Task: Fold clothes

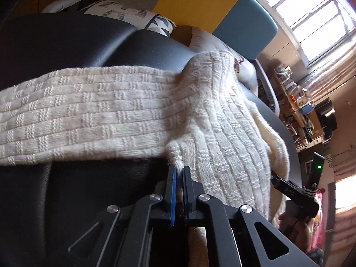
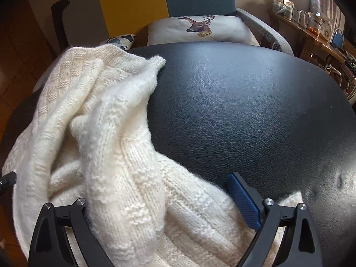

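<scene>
A: The left gripper (image 1: 179, 171), at the bottom centre of its view, is pinching a corner of the cream knitted sweater (image 1: 124, 111), its blue pads nearly together on the knit.

B: And the sweater is draping across the black leather surface (image 1: 66, 42), running from the left edge to the lower right of that frame.

A: In the right wrist view, the right gripper (image 2: 160, 202) is sitting wide apart, released, with bunched sweater (image 2: 106, 138) lying between its fingers at lower left.

B: The leather is filling the centre and right there. Behind it, top centre, a deer-print cushion (image 2: 200, 29) is resting against a yellow and teal backrest (image 2: 133, 4).

A: Upper right, windows (image 1: 311, 15) are glowing over a cluttered shelf (image 1: 296, 93).
</scene>
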Tool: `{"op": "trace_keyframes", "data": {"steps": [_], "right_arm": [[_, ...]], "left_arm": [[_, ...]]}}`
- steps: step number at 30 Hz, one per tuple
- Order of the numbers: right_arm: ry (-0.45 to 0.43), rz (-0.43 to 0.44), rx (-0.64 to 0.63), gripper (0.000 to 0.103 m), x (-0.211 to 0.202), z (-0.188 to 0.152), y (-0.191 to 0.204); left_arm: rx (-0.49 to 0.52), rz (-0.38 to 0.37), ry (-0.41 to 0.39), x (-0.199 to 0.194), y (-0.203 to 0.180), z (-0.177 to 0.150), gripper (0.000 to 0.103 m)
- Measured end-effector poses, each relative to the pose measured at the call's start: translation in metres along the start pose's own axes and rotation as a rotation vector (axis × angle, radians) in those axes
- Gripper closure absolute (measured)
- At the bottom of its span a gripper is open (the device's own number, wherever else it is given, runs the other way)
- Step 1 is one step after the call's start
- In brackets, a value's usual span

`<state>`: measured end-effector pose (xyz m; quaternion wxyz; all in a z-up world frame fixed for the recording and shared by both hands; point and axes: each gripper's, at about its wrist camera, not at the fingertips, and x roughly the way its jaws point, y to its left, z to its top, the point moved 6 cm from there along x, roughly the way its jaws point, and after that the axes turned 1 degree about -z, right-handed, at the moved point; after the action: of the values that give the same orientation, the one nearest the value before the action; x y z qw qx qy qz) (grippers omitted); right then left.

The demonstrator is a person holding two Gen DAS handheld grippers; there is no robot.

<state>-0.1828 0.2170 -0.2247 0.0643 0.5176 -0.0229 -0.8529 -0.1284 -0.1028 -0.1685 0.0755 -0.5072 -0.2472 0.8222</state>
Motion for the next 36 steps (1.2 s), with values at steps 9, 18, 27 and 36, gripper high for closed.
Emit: {"op": "trace_keyframes", "data": {"steps": [9, 18, 27, 36], "right_arm": [[-0.105, 0.006, -0.030, 0.007, -0.053, 0.002, -0.005], [-0.049, 0.297, -0.230, 0.038, -0.112, -0.072, 0.028], [-0.021, 0.255, -0.328, 0.049, -0.097, -0.116, 0.050], [0.025, 0.177, -0.392, 0.049, -0.070, -0.125, 0.052]], "left_arm": [[-0.056, -0.192, 0.096, -0.033, 0.007, -0.005, 0.088], [0.045, -0.375, 0.229, -0.055, -0.037, -0.097, 0.070], [0.019, -0.350, 0.235, -0.037, -0.055, -0.116, 0.056], [0.093, -0.290, 0.156, -0.027, -0.075, -0.118, 0.098]]}}
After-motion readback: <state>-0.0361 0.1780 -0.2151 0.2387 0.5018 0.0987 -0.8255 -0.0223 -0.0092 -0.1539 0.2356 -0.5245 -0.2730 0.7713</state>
